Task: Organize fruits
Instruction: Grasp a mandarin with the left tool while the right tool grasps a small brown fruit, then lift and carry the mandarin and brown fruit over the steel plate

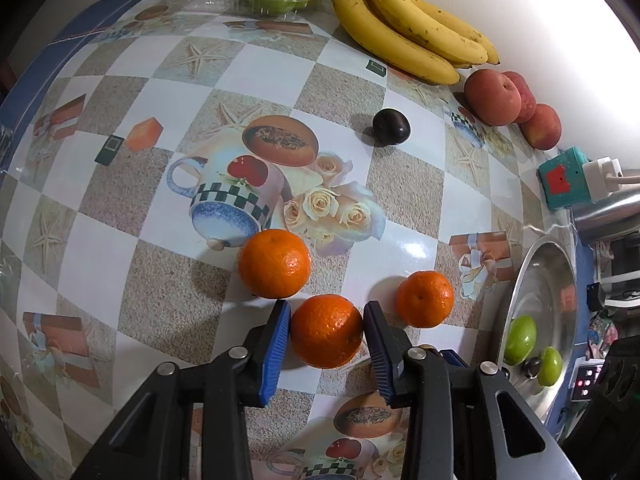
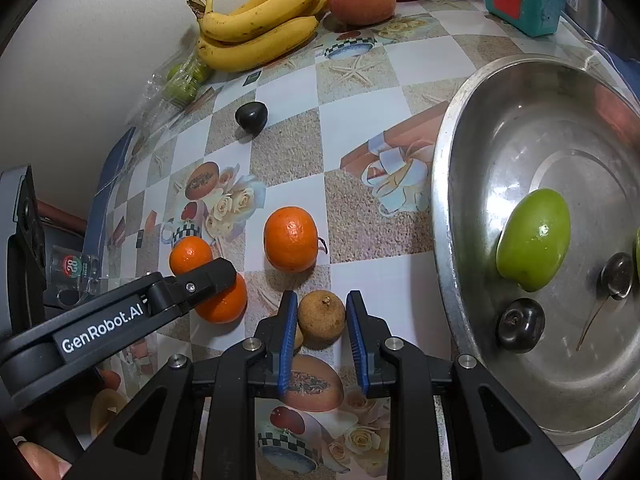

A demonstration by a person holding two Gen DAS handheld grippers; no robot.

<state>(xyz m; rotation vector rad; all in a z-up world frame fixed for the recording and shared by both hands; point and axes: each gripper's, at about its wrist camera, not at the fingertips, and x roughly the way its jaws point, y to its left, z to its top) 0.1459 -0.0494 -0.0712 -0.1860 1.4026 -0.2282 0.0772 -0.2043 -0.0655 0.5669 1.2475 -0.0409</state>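
**Both claws clamped on fruit beside the steel dish**

The left claw (image 1: 326, 330) pinches an orange (image 1: 326, 332) on the patterned worktop (image 1: 120, 184), its blue pads pressed to both sides. Two more oranges (image 1: 274, 263) sit just beyond it. The right claw (image 2: 322, 316) grips a small brown fruit (image 2: 322, 315) near the steel dish (image 2: 452, 184), which holds a green fruit (image 2: 534, 240) and dark plums (image 2: 520, 330). Bananas (image 1: 404, 20) and peaches (image 1: 494, 98) lie along the wall.

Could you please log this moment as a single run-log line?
left gripper: shut on orange | right gripper: shut on brown fruit | bowl: green fruit, plum
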